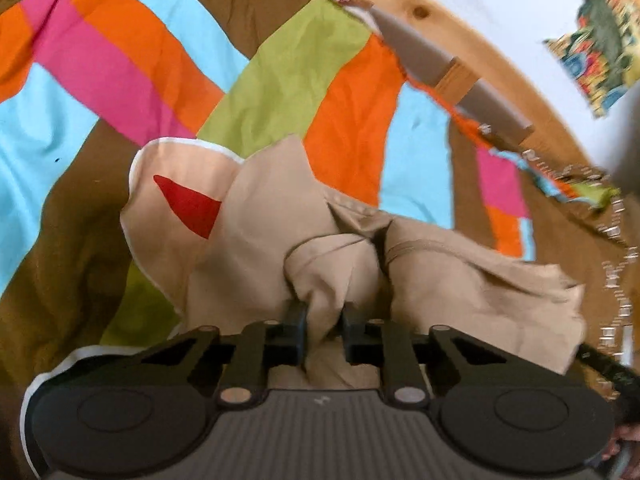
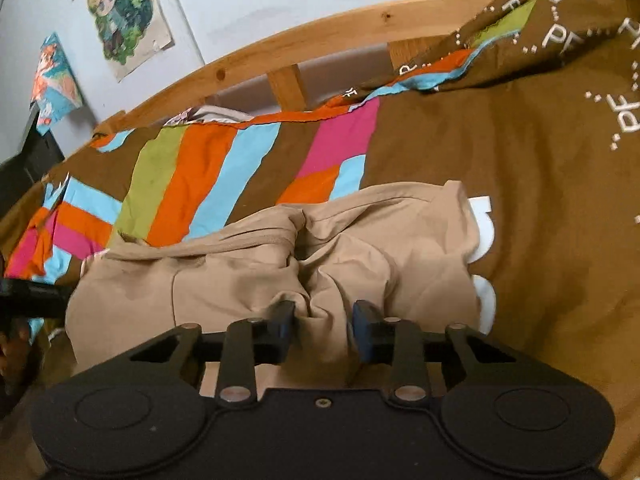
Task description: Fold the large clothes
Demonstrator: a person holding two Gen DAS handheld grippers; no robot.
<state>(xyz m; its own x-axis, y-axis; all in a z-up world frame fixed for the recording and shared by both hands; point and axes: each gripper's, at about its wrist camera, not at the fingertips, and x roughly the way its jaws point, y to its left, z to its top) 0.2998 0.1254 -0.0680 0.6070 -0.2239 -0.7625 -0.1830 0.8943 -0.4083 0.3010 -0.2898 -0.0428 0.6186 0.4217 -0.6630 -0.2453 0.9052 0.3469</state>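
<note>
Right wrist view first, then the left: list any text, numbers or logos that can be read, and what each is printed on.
"PE": white dotted lettering on the brown part of the bedspread, right wrist view; the letters repeat along a dotted line, seen rotated, the rest too distorted to read.
Large white shapes on the bedspread beside the beige garment: mostly covered, unreadable.
Posters on the wall: pictures only, no legible words.
Left wrist view: white marks along the bedspread edge, blurred, unreadable.

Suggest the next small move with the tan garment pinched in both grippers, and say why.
Probably draw the two grippers apart to pull the cloth taut. The left gripper and right gripper each pinch a bunched wad of the tan garment, which lies crumpled on the striped bedspread, too wrinkled to fold cleanly.
</note>
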